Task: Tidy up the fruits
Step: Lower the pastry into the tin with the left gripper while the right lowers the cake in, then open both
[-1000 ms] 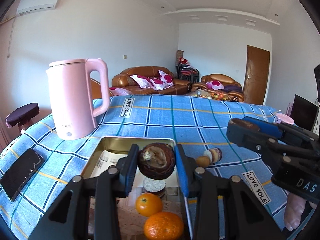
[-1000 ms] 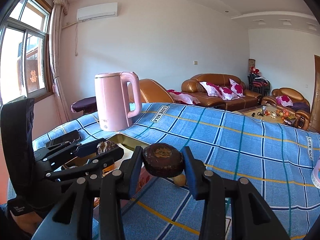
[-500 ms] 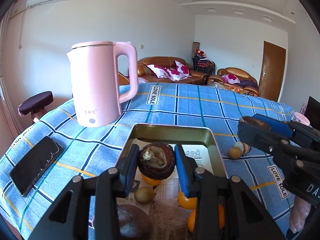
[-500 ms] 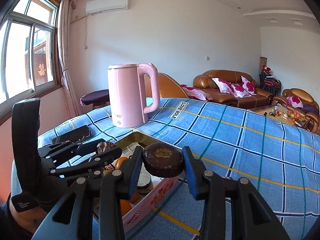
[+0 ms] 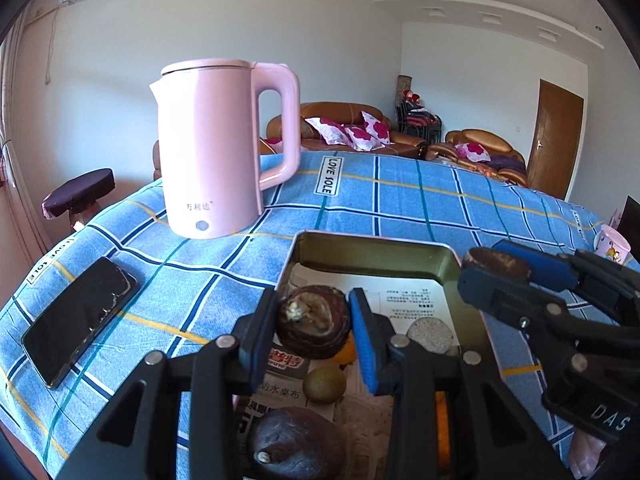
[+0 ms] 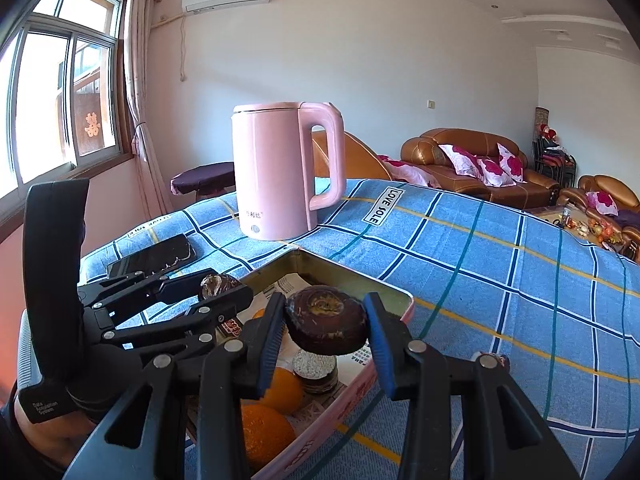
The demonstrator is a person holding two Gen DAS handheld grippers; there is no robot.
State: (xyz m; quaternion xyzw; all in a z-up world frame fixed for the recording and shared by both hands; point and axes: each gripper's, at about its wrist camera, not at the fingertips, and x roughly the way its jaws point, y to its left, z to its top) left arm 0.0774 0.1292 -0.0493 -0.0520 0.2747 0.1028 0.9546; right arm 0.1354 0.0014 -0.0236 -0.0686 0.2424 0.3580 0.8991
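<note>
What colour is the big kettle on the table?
The tall plastic kettle is pale pink all over, handle included. The left wrist view shows it best.

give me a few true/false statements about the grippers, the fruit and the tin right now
1. Both grippers are shut on dark brown fruit halves. True: the left gripper and the right gripper each clamp one.
2. The tin holds no fruit. False: oranges and a small green fruit lie in it.
3. The kettle lies on its side. False: it stands upright on the checked cloth.
4. A phone lies on the cloth left of the tin. True.
5. The right gripper's fruit half rests on the tin floor. False: it is held above the tin.
</note>
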